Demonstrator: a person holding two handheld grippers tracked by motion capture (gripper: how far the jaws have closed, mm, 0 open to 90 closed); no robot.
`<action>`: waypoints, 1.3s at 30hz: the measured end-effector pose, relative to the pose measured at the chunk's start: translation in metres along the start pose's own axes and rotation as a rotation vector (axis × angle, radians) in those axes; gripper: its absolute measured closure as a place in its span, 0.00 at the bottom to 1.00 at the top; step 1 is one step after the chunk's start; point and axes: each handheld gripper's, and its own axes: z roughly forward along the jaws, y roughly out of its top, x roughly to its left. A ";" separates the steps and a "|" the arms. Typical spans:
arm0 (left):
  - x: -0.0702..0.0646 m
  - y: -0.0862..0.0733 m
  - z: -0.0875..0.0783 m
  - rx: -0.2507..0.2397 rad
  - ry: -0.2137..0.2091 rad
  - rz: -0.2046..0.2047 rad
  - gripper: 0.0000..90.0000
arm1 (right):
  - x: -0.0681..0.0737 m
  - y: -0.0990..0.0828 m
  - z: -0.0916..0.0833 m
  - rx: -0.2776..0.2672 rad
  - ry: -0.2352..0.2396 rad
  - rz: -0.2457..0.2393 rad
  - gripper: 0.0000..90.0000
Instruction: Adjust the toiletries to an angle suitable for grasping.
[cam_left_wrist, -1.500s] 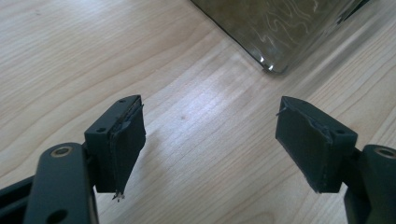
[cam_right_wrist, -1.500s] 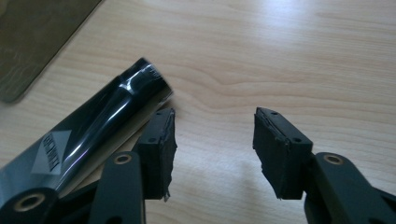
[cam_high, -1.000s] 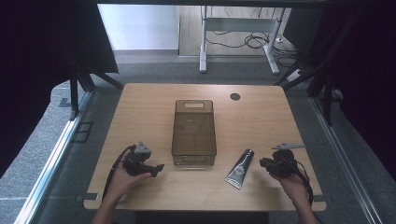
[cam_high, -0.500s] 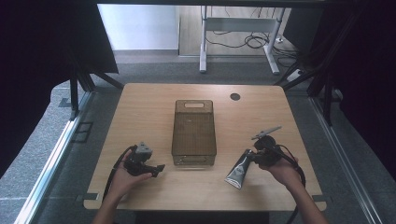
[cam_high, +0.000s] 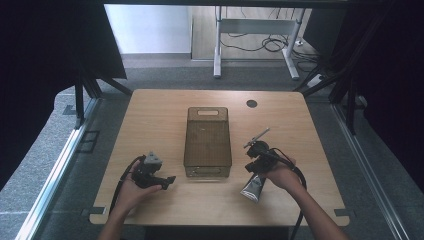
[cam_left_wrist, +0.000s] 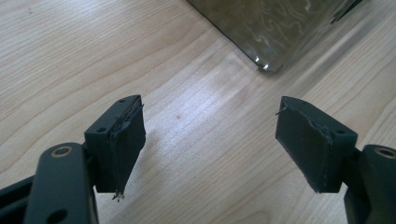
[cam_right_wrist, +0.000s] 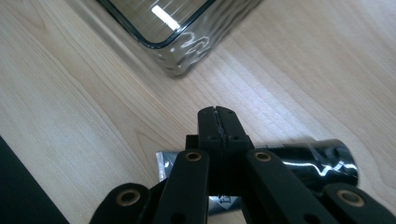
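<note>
**Right gripper is hovering over the tube**

A person is sitting at a wooden table (cam_high: 165, 115) and holding a gripper in each hand. A see-through bin (cam_high: 208, 142) is standing in the middle of the table. Nothing can be seen inside it.

A shiny tube (cam_high: 253, 188) is lying flat on the table, just to the right of the bin's near corner. Its dark cap (cam_right_wrist: 334, 161) is pointing off to one side.

The right gripper (cam_right_wrist: 218, 122) is hanging just above the tube. Its jaws are pressed tight together, with nothing between them. It is probably lining up over the tube, so it will need to spread its jaws before it can grab it.

The left gripper (cam_left_wrist: 210, 140) is waiting on the other side of the bin, near its front corner. Its jaws are spread wide and holding nothing. It is likely staying out of the way there, or getting ready to help keep the bin steady.

The tube is probably meant to go into the bin, since the bin is so close.
</note>
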 end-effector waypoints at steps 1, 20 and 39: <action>0.000 0.000 0.000 0.001 0.001 0.001 0.27 | 0.001 0.001 0.003 0.012 0.002 -0.011 0.99; -0.001 0.000 0.001 0.006 -0.003 -0.002 0.27 | 0.011 -0.005 0.042 0.129 0.039 -0.042 0.99; 0.000 0.000 0.001 0.009 -0.003 -0.003 0.27 | 0.012 -0.014 0.058 0.153 0.057 -0.032 0.99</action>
